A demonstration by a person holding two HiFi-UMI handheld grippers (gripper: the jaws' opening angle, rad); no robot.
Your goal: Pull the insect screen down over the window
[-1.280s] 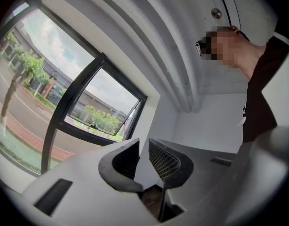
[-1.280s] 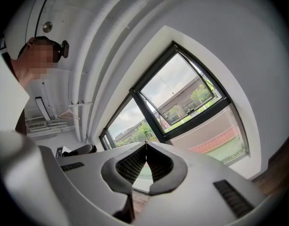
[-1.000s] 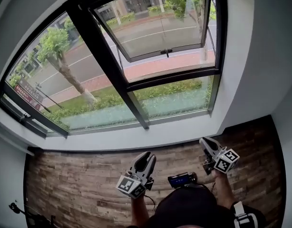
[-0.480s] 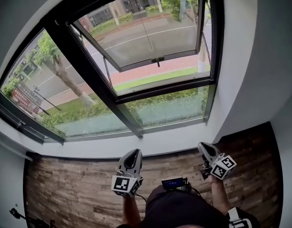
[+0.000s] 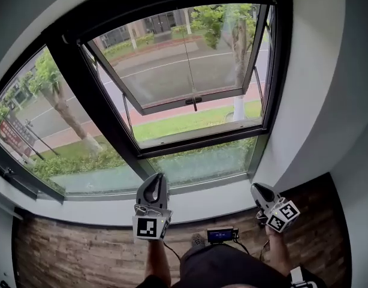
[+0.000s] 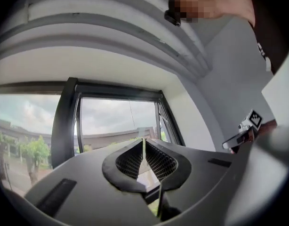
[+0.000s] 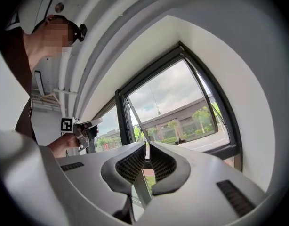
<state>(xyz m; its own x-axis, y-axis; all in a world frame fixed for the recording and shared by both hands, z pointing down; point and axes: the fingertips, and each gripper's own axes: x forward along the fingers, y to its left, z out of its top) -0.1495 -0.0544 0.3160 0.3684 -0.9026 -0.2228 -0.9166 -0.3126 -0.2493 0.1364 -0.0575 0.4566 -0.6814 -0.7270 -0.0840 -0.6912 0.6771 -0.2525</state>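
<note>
From the head view, both tools sit low in front of the white sill [image 5: 100,212], with the wood floor [image 5: 82,251] beneath. The left tongs [image 5: 155,179] point up at the window [image 5: 100,113], and the right tongs [image 5: 256,188] hang off to the side near the wall. Only this view shows the pane [image 5: 184,71] swung outward over the street.

The left gripper view instead gives the ceiling and the top of the frame. The left tongs' jaws have just been closing and are now pressed tip to tip with nothing between them. The other tool's marker cube [image 6: 253,120] peeks in at the right edge.

In the right gripper view, the right tongs are also pressed together and empty. The left tool shows at the far left, gripped by a hand [image 7: 60,145].

The insect screen itself I cannot make out. Its thin pull cord [image 5: 189,59] drops from the top of the frame down the middle of the open section. It shows best against the sky in the right gripper view [image 7: 155,100]. The cord hangs well above and beyond both tongs, between them across the head view. Neither touches it.
</note>
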